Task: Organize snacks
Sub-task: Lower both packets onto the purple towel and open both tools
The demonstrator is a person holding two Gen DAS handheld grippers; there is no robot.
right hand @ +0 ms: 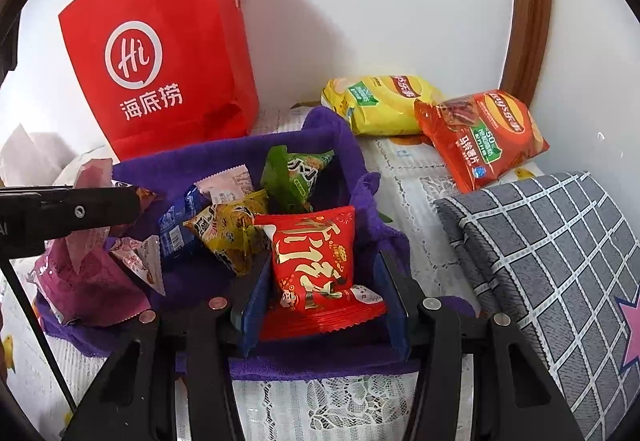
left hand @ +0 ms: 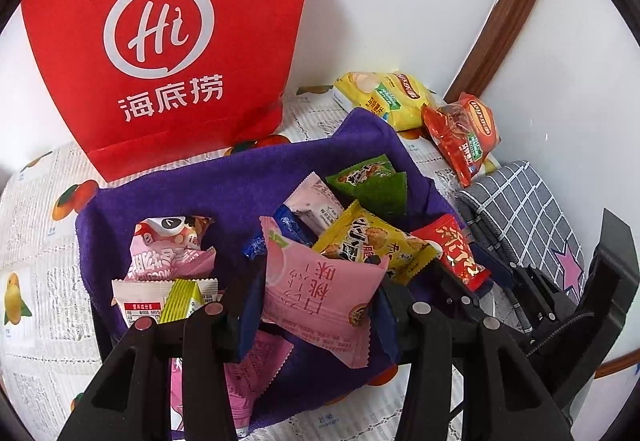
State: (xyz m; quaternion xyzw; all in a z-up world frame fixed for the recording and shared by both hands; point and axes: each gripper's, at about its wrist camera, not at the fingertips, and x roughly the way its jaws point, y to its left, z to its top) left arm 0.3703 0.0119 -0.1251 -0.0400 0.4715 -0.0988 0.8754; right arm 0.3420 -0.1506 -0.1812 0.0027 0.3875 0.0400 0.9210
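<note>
A purple cloth lies on the table with several small snack packets heaped on it. My left gripper has a pink peach packet between its wide-set fingers; the packet fills the gap. My right gripper has a red packet with gold writing between its fingers, with small gaps on both sides. That red packet also shows in the left wrist view. Green, yellow and blue packets lie behind it.
A red paper bag stands at the back left against the wall. A yellow chip bag and an orange chip bag lie at the back right. A grey checked cushion lies on the right.
</note>
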